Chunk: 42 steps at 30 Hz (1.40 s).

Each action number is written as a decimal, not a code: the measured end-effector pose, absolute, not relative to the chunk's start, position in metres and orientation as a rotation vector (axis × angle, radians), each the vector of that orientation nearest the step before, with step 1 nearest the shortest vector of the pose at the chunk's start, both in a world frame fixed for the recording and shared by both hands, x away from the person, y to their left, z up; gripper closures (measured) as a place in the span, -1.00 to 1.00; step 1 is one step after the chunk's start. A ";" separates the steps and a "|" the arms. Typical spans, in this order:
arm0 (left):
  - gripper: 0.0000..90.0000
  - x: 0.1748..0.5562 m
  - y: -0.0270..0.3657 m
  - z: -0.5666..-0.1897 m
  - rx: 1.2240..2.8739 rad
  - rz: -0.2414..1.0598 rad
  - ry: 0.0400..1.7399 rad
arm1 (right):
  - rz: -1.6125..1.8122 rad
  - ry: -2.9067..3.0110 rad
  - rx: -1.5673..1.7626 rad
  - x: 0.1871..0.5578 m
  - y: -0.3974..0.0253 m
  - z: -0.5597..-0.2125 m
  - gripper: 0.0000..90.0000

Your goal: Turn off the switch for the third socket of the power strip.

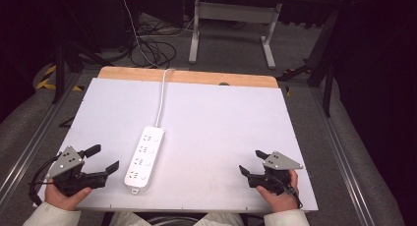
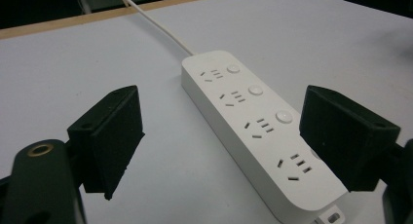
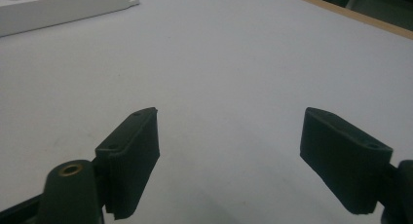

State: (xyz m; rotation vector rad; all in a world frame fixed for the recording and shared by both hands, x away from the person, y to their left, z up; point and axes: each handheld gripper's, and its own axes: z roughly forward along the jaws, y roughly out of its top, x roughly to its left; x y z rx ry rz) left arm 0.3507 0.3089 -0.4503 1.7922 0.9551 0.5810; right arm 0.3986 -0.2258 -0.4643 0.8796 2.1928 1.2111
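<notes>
Nearest the camera, at the table's (image 1: 206, 113) near edge, the left gripper (image 1: 104, 159) rests in the person's hand with its jaws spread wide and nothing between them. Just to its right lies the white power strip (image 1: 144, 159), its long axis running away from the person and its cord (image 1: 162, 96) trailing toward the far edge; 4 sockets face up. The right gripper (image 1: 251, 162), also wide and empty, sits well apart from it, so the left looks better placed to reach. No containers are present.

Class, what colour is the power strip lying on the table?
White, cord included: the power strip shows best in the left gripper view.
</notes>
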 end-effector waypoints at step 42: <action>-0.44 0.357 0.287 -0.419 1.908 0.500 0.907 | 1.229 2.280 0.805 0.397 -0.223 -0.466 -0.59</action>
